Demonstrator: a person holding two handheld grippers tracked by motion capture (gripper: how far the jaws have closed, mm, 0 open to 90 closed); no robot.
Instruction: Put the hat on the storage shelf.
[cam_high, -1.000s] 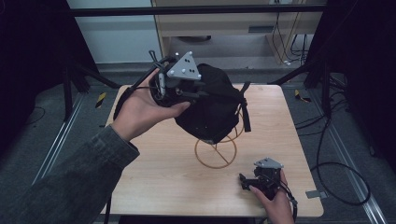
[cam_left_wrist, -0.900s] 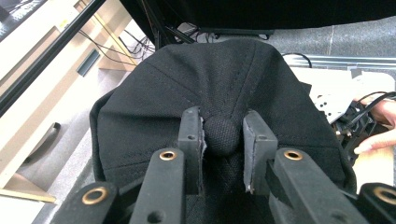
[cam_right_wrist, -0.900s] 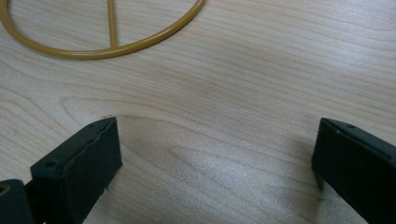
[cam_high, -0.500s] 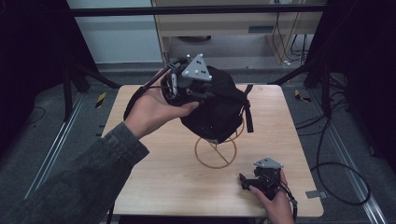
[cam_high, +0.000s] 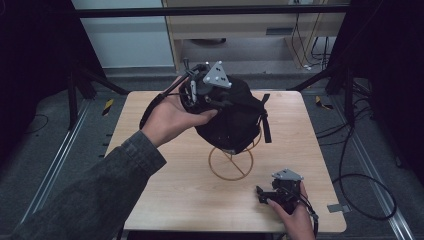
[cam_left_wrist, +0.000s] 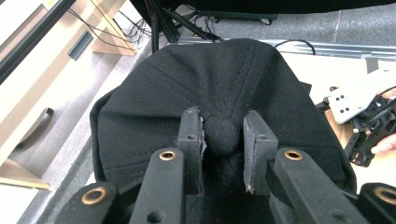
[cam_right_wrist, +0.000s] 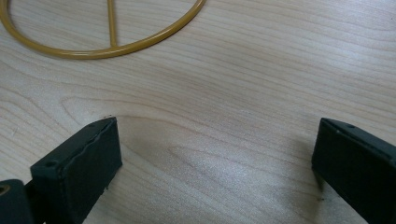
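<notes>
Spanning the scene, the wooden table (cam_high: 165, 190) is bearing a gold wire stand (cam_high: 231, 165) at its centre. Over that stand's top, a black cap (cam_high: 235, 120) is hanging, draped down its wire frame. At the cap's crown, the left gripper (cam_left_wrist: 223, 135) is pinching the cap's top button (cam_left_wrist: 222, 134), jaws clamped on it. Near the stand's ring base, toward the person, the right gripper (cam_right_wrist: 212, 172) is resting with jaws spread wide over bare wood, gripping nothing.

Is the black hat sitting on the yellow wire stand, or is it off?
On. The black fabric cap sits over the gold wire stand, while the left gripper pinches its top button.
</notes>
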